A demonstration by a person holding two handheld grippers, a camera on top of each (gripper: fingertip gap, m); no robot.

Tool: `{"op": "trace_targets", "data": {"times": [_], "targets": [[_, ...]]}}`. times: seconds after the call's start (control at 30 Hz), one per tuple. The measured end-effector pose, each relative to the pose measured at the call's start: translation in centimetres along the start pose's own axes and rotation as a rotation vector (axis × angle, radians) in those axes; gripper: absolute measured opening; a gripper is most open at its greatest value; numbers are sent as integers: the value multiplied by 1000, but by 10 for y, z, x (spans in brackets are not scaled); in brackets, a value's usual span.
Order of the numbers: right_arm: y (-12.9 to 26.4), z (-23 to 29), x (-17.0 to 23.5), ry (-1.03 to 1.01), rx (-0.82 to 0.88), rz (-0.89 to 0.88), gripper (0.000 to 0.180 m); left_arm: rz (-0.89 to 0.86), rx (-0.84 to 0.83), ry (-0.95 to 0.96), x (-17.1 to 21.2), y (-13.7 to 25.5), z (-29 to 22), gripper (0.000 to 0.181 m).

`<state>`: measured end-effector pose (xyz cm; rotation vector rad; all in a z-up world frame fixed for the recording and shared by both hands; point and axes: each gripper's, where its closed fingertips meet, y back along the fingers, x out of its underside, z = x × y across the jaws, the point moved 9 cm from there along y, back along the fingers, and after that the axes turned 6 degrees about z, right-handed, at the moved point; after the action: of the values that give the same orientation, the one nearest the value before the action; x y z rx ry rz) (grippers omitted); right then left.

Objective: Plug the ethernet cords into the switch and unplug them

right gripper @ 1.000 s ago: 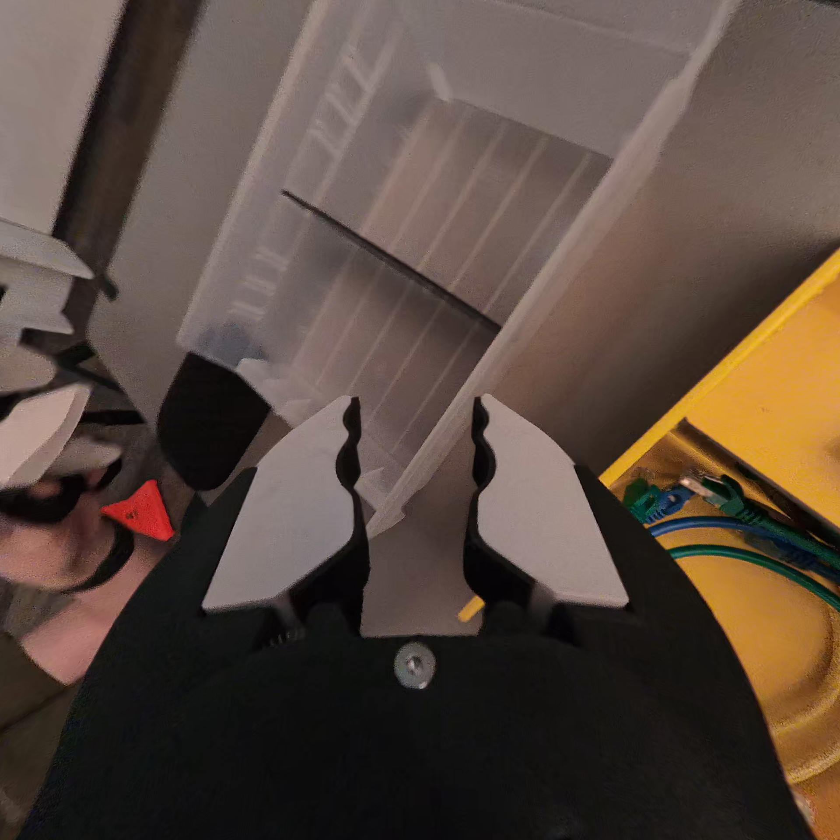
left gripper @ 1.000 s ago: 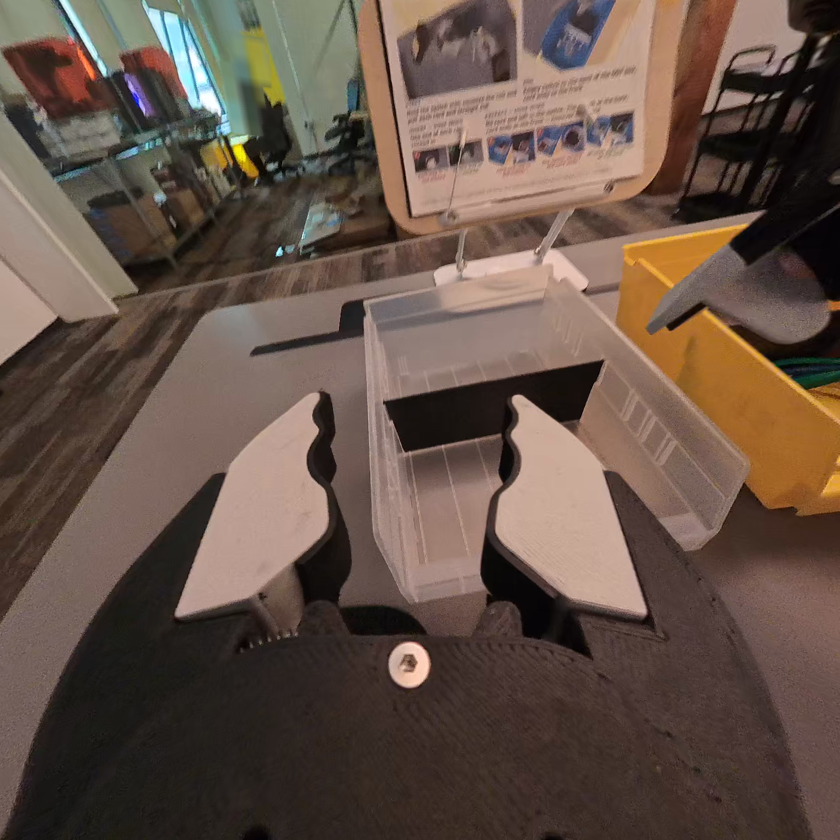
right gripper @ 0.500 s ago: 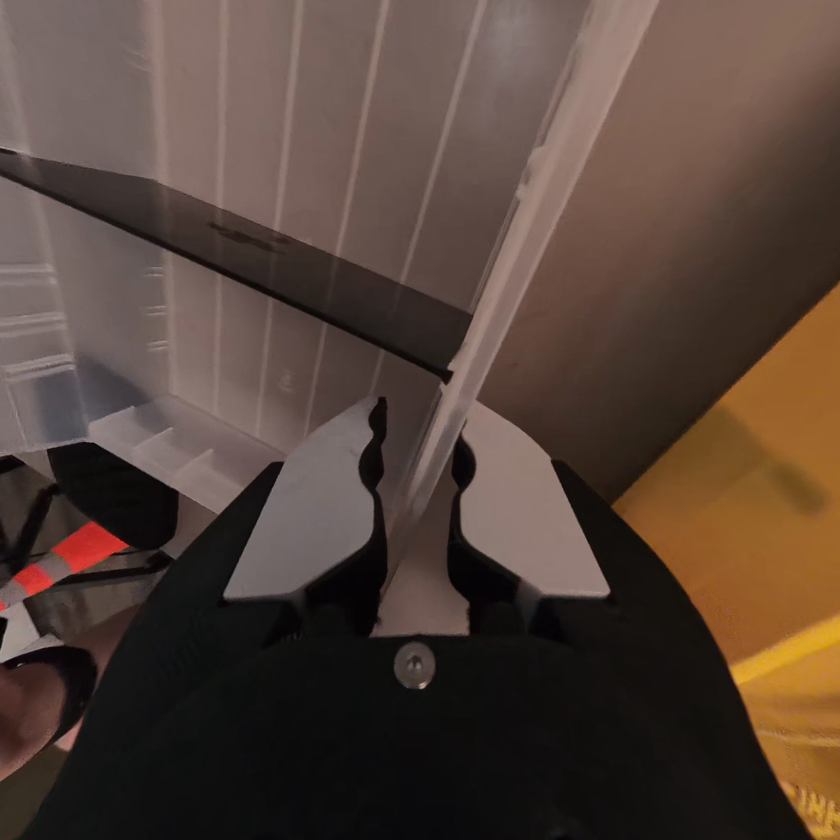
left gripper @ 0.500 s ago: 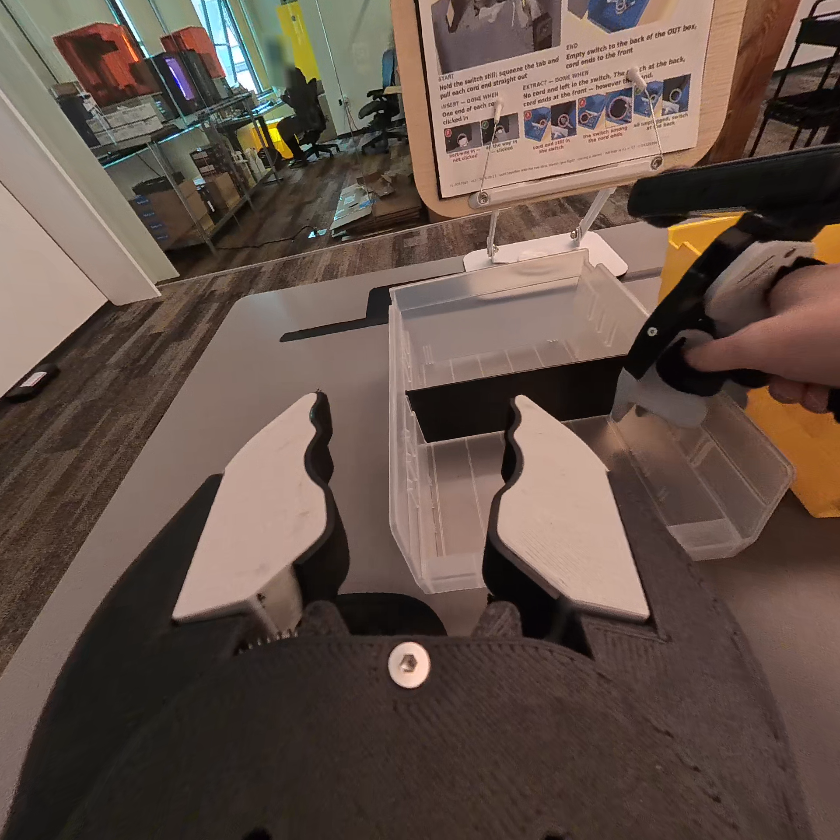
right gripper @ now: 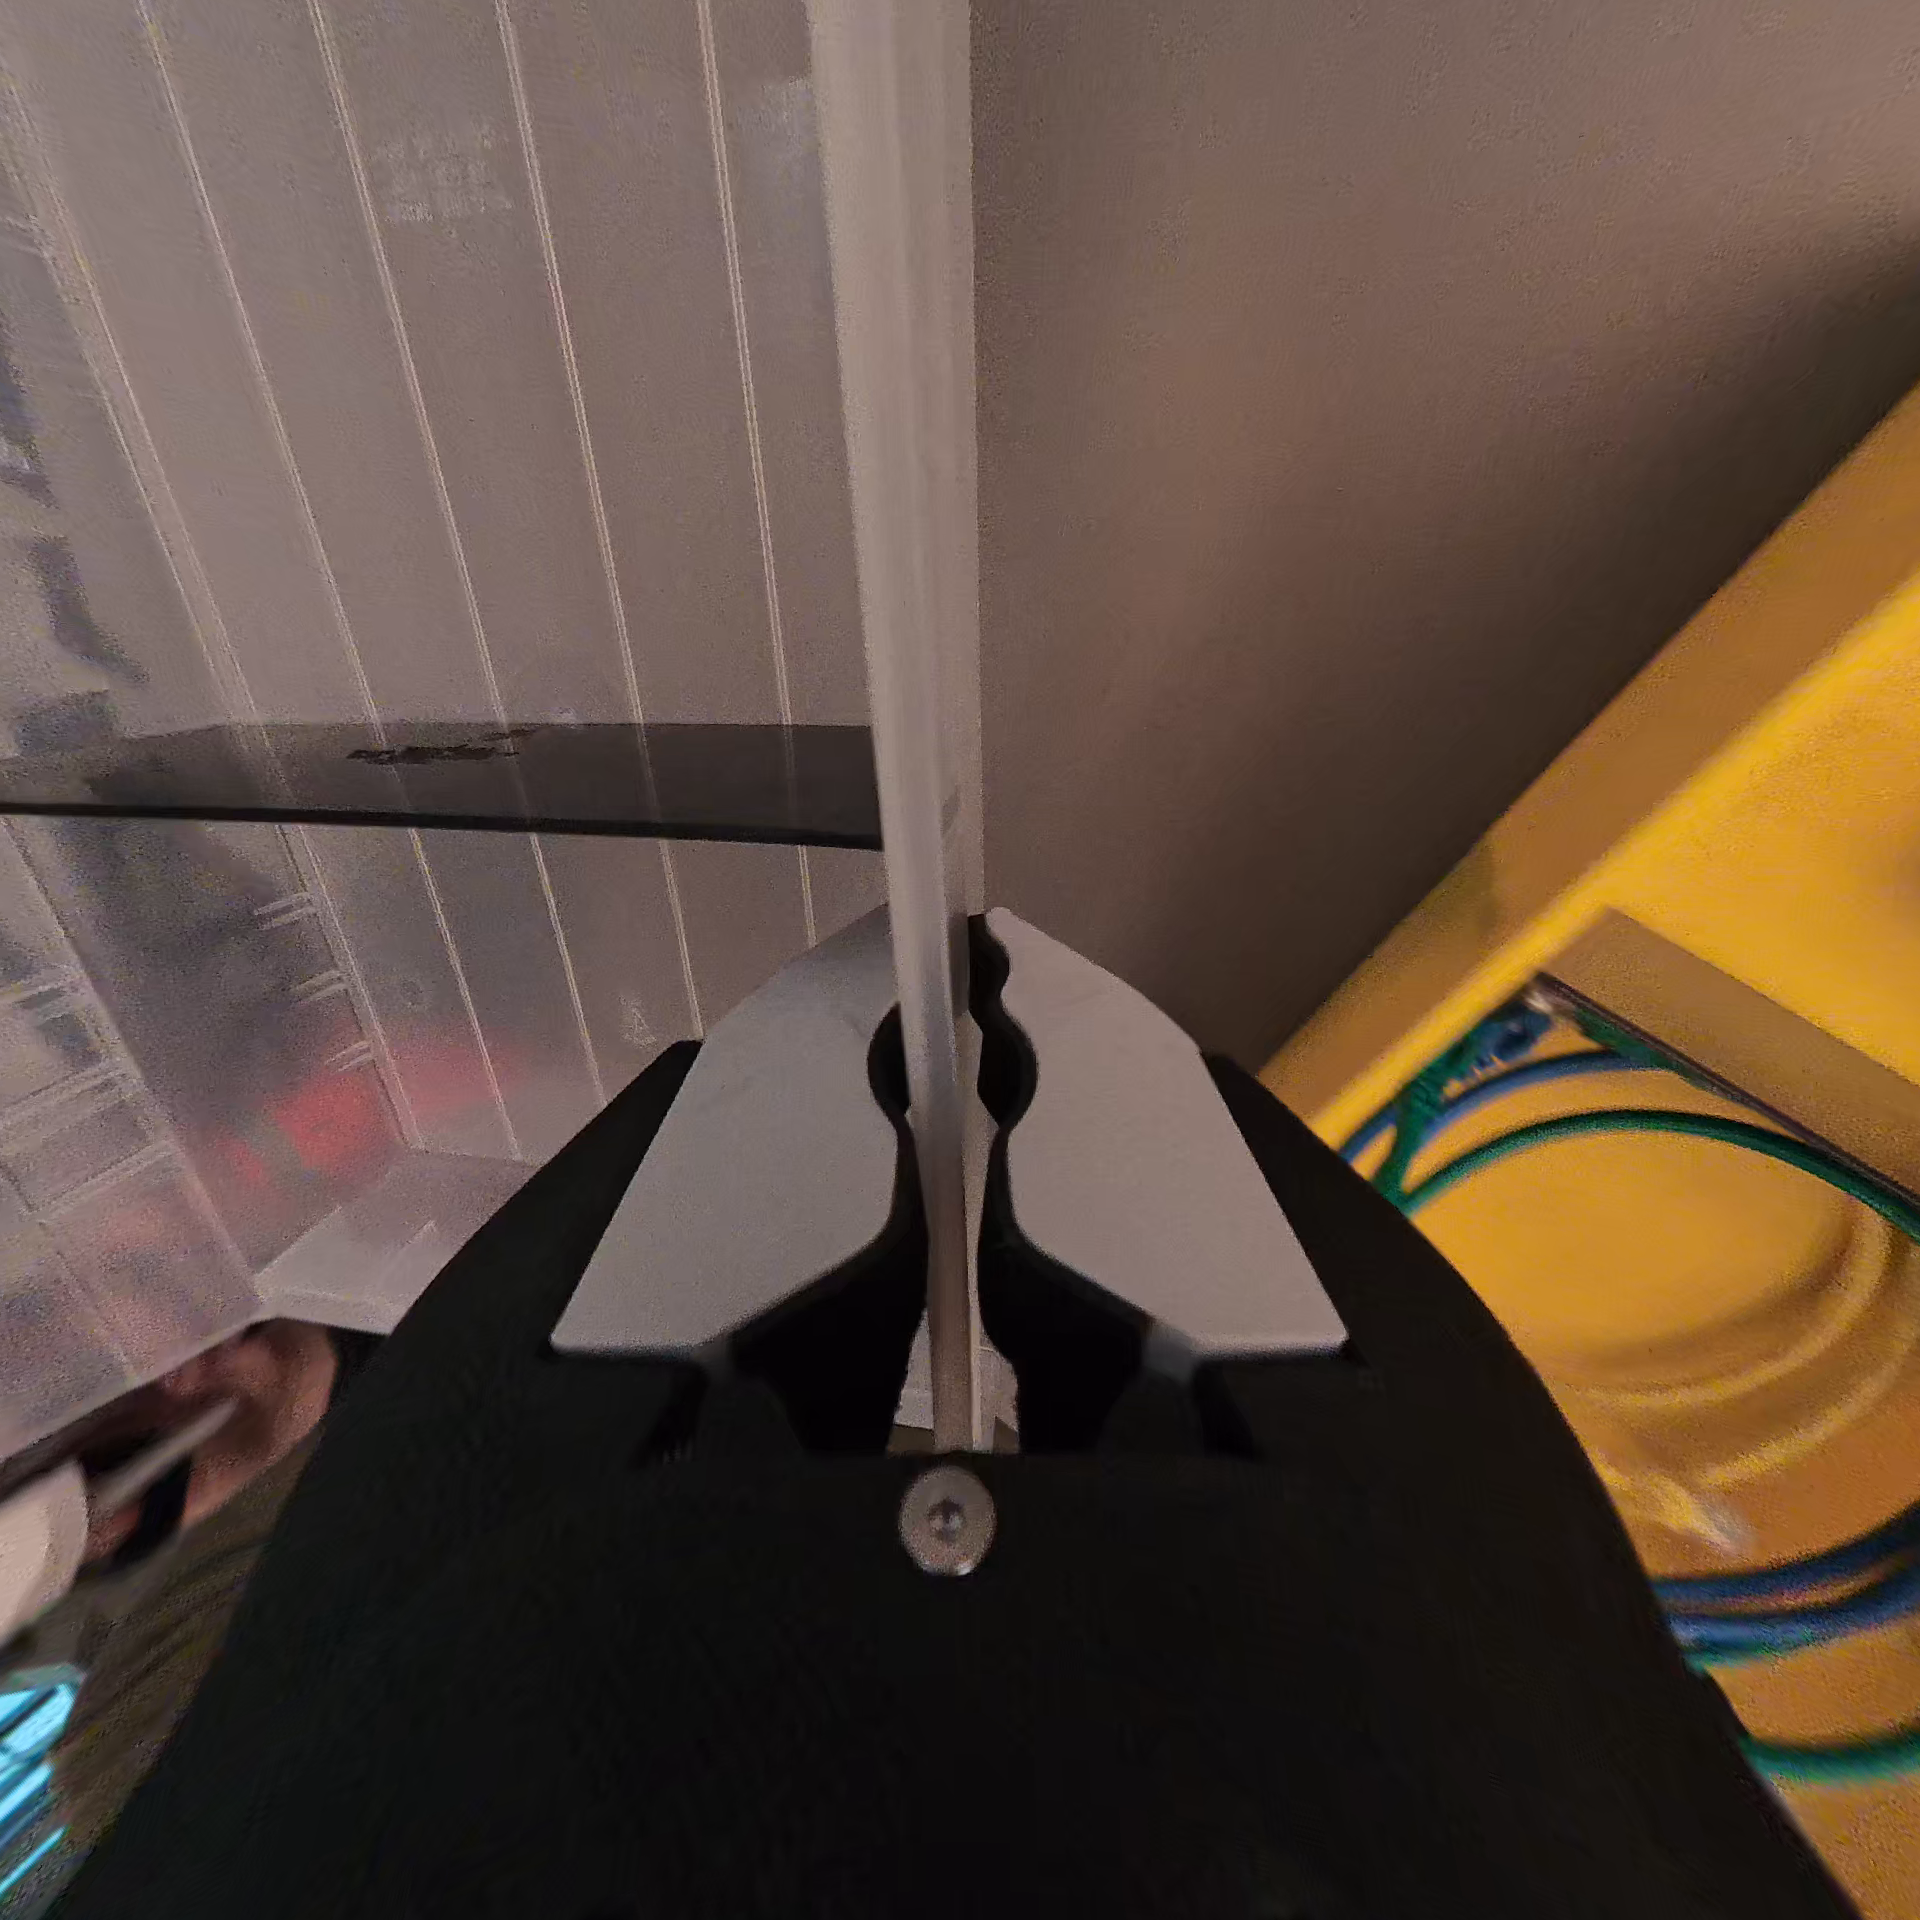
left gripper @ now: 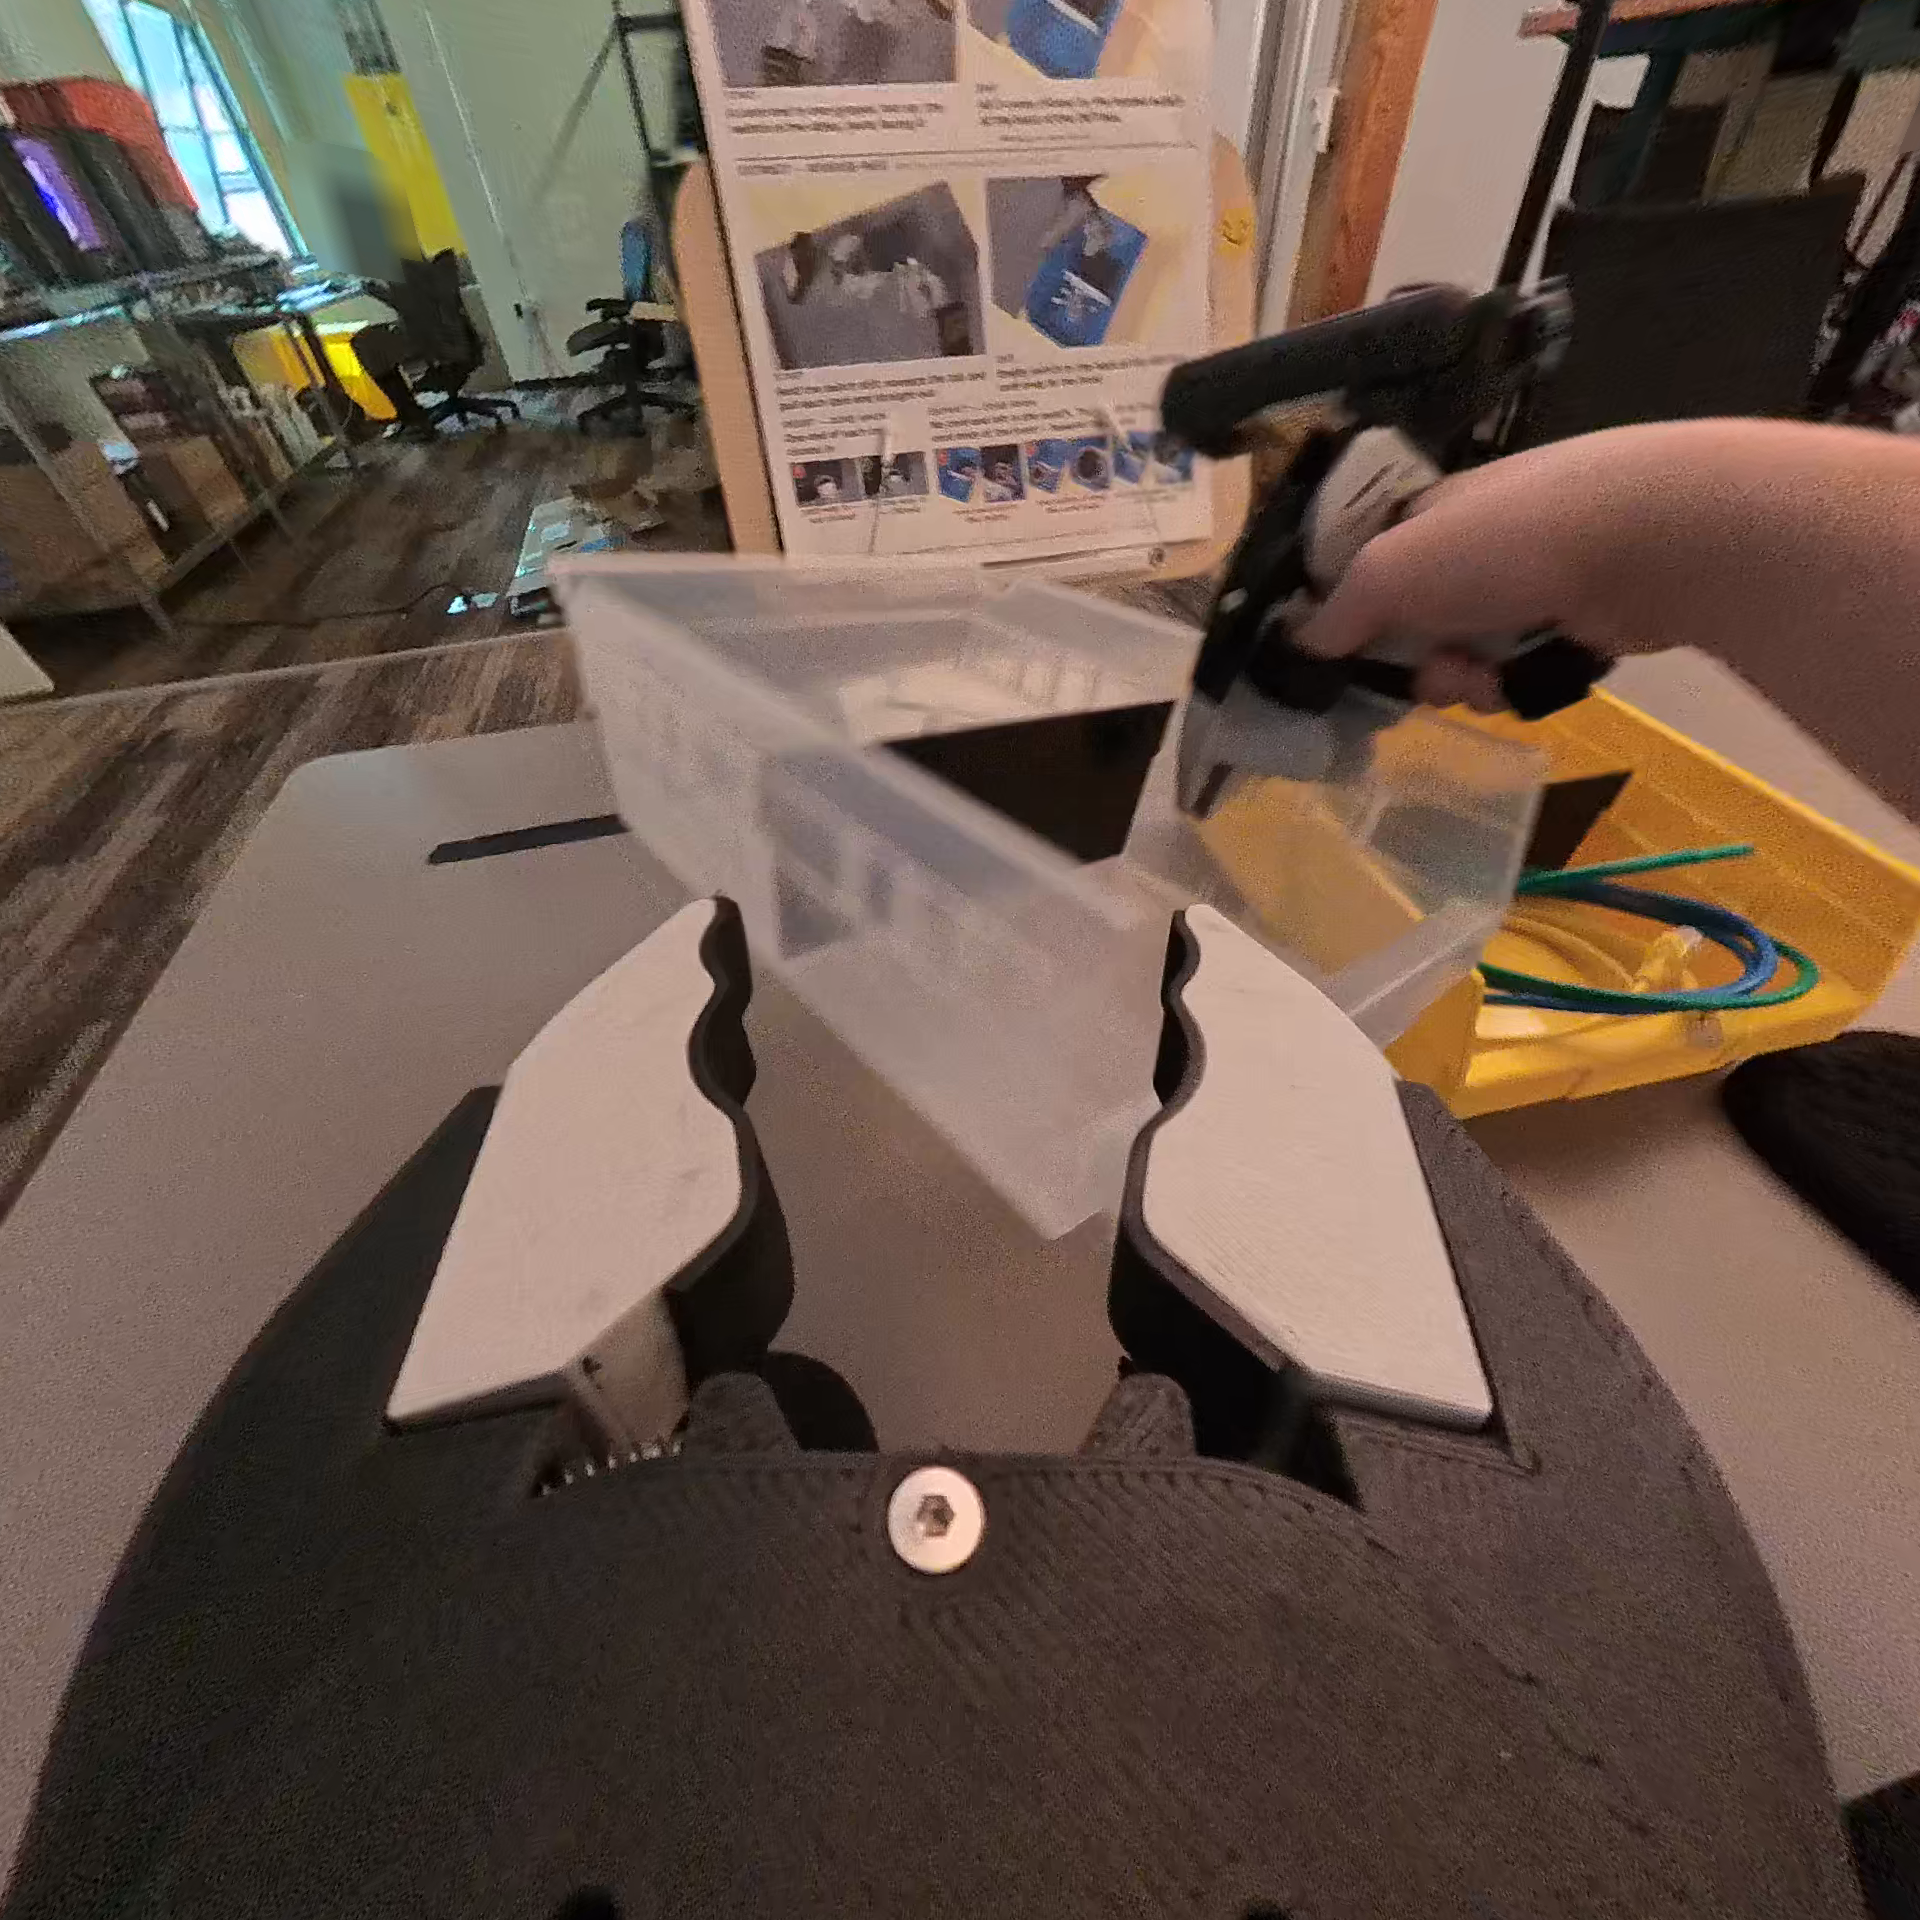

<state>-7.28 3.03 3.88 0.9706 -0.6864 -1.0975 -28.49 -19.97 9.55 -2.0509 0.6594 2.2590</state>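
clear bin (left gripper: 935, 935): tilted off the counter (left gripper: 312, 1039), black divider (left gripper: 1029, 790) inside
yellow bin (left gripper: 1704, 831): blue and green cords (left gripper: 1662, 935) (coiled)
right tool (right gripper: 940, 1049): clamped on clear bin's wall
left tool (left gripper: 951, 987): wide, holding nothing

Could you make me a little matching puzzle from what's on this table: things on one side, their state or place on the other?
Things:
1. clear bin
2. left gripper
3. right gripper
4. ethernet cords

States:
A. open, holding nothing
B. lying coiled in the yellow bin
C. tilted, off the table
D. shut on the bin's side wall

Pairs: 1-C, 2-A, 3-D, 4-B
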Motion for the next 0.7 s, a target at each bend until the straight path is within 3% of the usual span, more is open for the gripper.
{"op": "trace_targets", "data": {"times": [0.03, 0.1, 0.23, 0.4, 0.5, 0.63, 0.7], "targets": [[18, -1, 4, 17, -6, -16, 6, -15, 26, 37, -4, 4, 5, 93], [58, -8, 14, 43, 17, -65, 5, -48, 131, 157, -10, 13, 13, 84], [138, -59, 52, -23, 48, -178, 6, -133, 366, 306, -18, 13, 13, 86], [206, -172, 135, -244, 133, -319, 6, 88, 496, 345, 2, -54, -20, 91], [214, -242, 194, -410, 178, -353, 6, 231, 560, 371, 17, -108, -52, 91], [191, -319, 264, -608, 172, -331, 6, 398, 556, 294, 23, -169, -97, 89], [173, -347, 291, -680, 149, -303, 6, 478, 562, 218, 20, -192, -117, 76]]}}
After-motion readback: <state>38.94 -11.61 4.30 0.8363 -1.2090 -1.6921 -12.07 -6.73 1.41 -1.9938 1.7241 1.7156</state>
